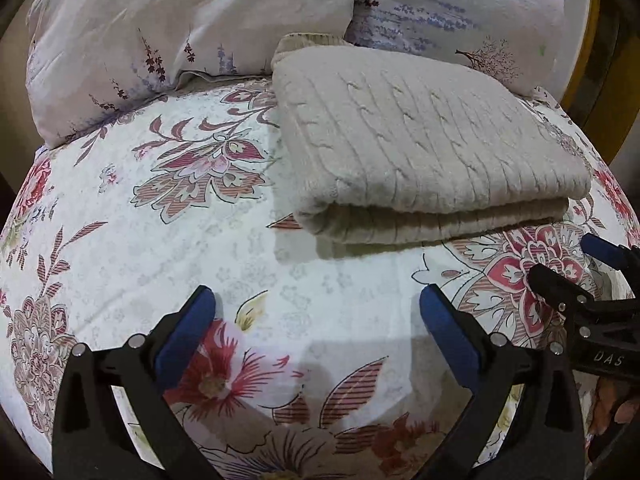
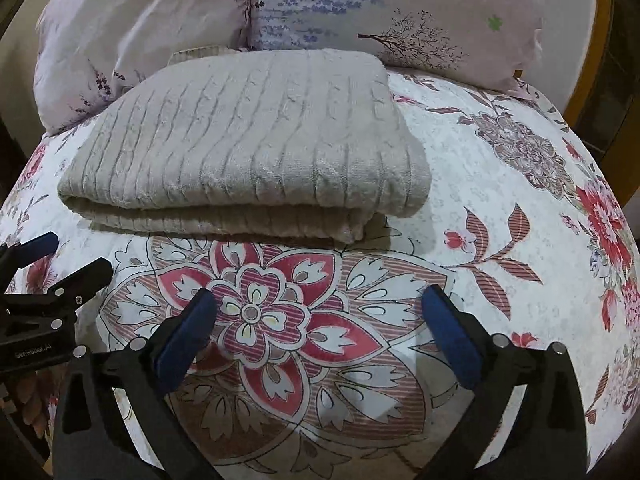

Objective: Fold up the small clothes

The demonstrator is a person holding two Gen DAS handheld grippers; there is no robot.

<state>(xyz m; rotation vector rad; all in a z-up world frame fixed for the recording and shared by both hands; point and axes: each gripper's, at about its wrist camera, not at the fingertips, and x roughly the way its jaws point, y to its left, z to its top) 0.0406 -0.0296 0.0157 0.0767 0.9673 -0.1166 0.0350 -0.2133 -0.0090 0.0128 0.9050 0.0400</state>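
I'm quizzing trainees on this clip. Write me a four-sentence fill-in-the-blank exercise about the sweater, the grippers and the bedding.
1. The beige cable-knit sweater lies ____ into a neat stack on the floral bedsheet.
2. Both the left gripper and the right gripper are ____, holding nothing.
3. The pads on the gripper fingers are coloured ____.
4. Behind the sweater lie two ____ with flower prints.

Missing words: folded; open; blue; pillows

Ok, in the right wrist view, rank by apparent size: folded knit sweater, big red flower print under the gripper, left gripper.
1. Folded knit sweater.
2. Big red flower print, nearly as large; nearness inflates it.
3. Left gripper, partly cut off.
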